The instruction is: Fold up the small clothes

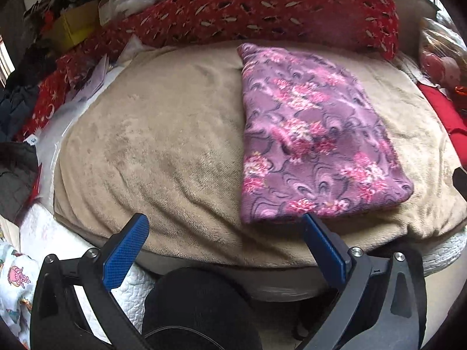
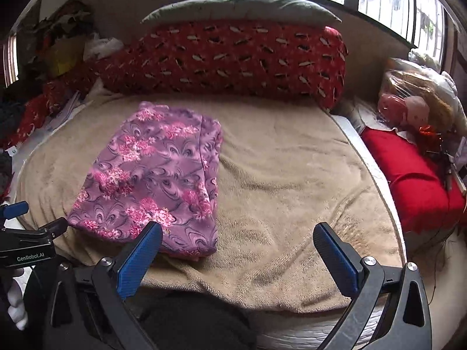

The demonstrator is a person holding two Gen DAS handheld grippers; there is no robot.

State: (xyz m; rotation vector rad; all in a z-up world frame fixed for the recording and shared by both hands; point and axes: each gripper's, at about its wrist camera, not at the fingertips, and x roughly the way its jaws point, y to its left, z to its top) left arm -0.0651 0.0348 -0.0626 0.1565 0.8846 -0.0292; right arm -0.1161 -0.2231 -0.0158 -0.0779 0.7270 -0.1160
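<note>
A purple fleece garment with pink flowers lies folded into a flat rectangle on a beige blanket. It also shows in the right wrist view, on the blanket. My left gripper is open and empty, just short of the garment's near edge, its right finger beside the near corner. My right gripper is open and empty, with its left finger over the garment's near right corner. The left gripper also shows in the right wrist view, at the left edge.
A long red patterned bolster lies along the far side of the bed, with a grey pillow behind it. A red cushion and a wrapped doll sit at the right. Piled clothes and a yellow box crowd the left.
</note>
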